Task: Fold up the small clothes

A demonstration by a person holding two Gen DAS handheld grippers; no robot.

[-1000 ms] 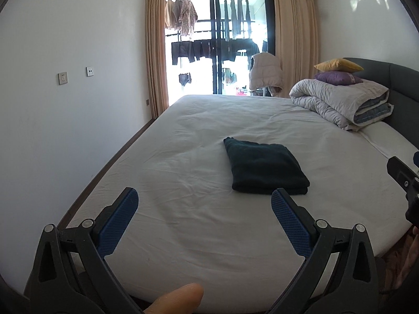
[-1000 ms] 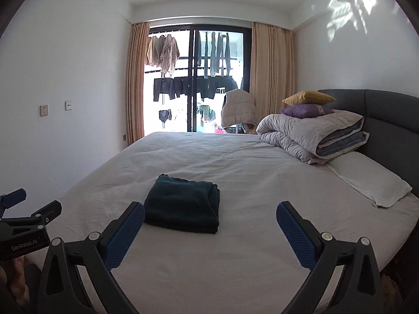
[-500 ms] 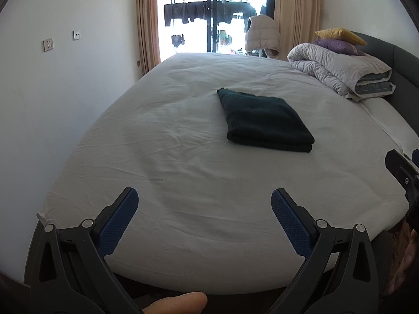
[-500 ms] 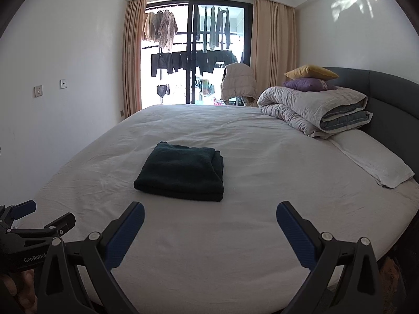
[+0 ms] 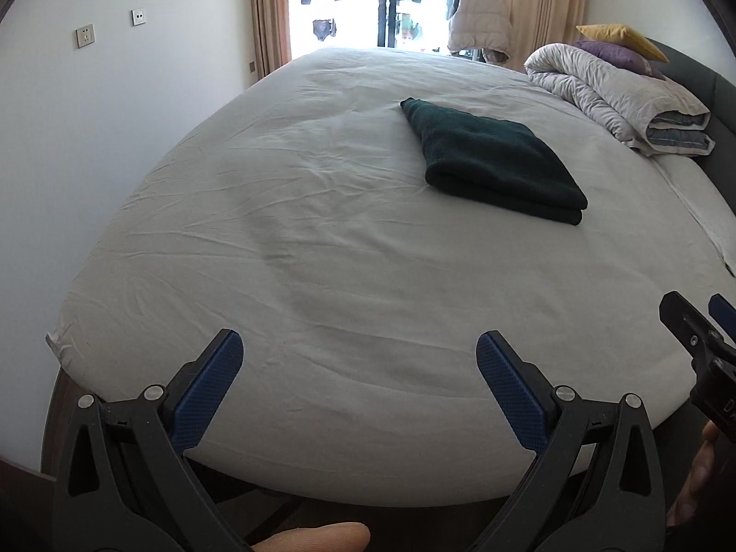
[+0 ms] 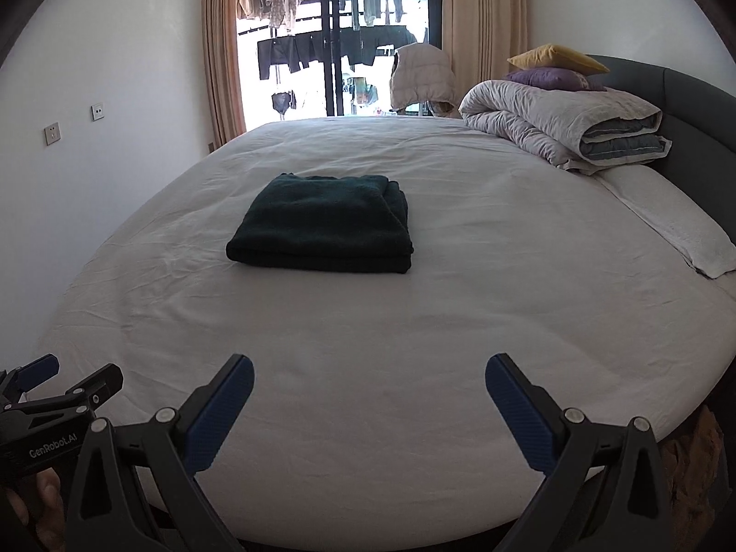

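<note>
While both hover over the near edge of the bed, the left gripper (image 5: 359, 354) and right gripper (image 6: 369, 377) hold their blue-padded jaws spread wide, gripping nothing. Well beyond them, on the white fitted bedsheet (image 6: 460, 322), lies the dark green folded cloth (image 6: 322, 225) (neatly squared), apart from both grippers.
</note>
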